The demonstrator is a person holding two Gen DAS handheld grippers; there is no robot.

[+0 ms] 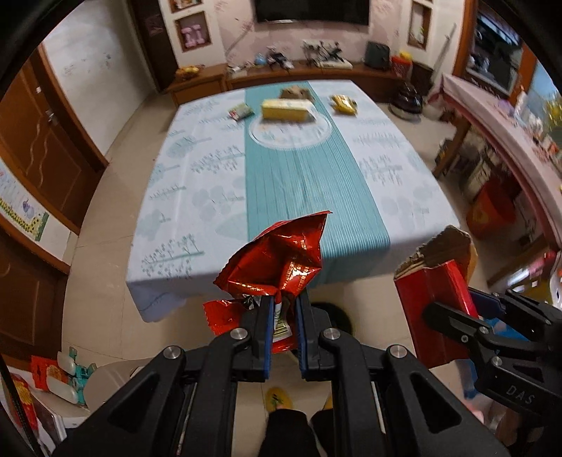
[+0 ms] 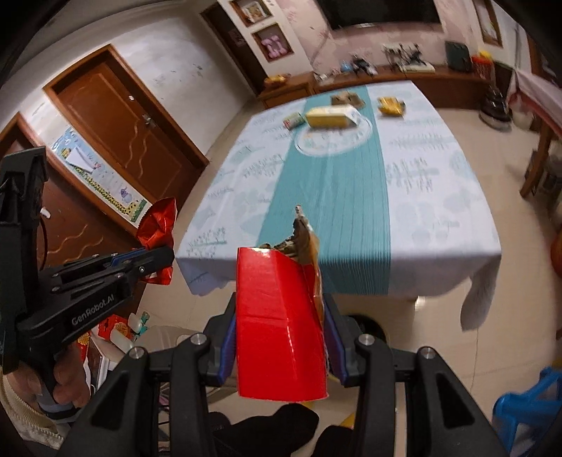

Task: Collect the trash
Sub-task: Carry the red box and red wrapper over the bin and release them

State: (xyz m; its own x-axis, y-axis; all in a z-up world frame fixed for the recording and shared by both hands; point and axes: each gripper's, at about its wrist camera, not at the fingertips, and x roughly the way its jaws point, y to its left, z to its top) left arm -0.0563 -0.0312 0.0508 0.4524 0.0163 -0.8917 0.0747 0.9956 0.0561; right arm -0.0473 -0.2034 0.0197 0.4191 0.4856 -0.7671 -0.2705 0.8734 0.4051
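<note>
Trash is in both tongs, held off the near edge of the worktop: left tongs clenched on a crumpled red wrapper, right tongs grasping a torn red carton. More litter lies at the far end.

A bench draped in a pale blue cloth with a teal stripe down its middle fills the centre of both views. A brown wooden door stands at upper left in the right wrist view, with a children's poster on the wall beside it. A dark screen hangs at the top. A blue plastic stool sits at lower right, on the beige tiled floor.
</note>
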